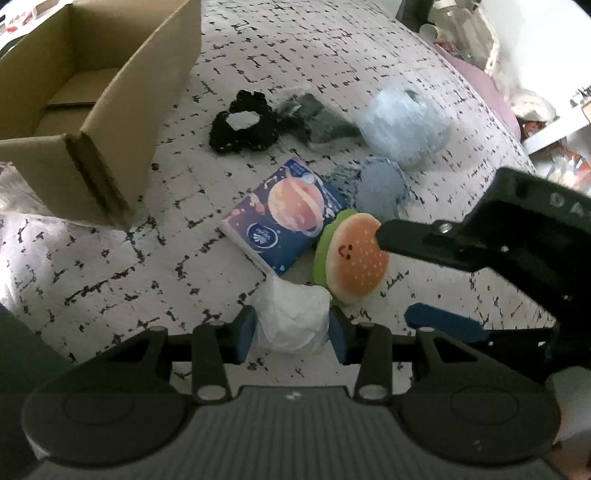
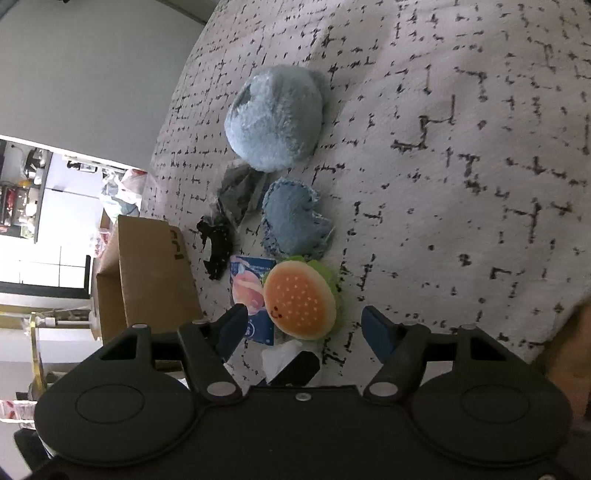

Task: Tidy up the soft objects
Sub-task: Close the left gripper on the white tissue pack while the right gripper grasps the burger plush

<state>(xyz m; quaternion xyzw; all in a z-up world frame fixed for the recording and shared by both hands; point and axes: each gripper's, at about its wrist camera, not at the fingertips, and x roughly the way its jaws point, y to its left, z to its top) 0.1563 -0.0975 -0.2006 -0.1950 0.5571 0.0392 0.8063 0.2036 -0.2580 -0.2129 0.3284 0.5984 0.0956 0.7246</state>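
Note:
A plush burger lies on the patterned bedspread, next to a blue tissue pack. My left gripper has its blue pads on both sides of a crumpled white tissue. My right gripper is open, its fingers either side of the burger; it also shows in the left wrist view. Beyond lie a small denim-blue pad, a fluffy light-blue plush, a grey bagged item and a black scrunchie.
An open cardboard box stands at the left on the bed, seen also in the right wrist view. Clutter and shelves lie beyond the bed's far edge.

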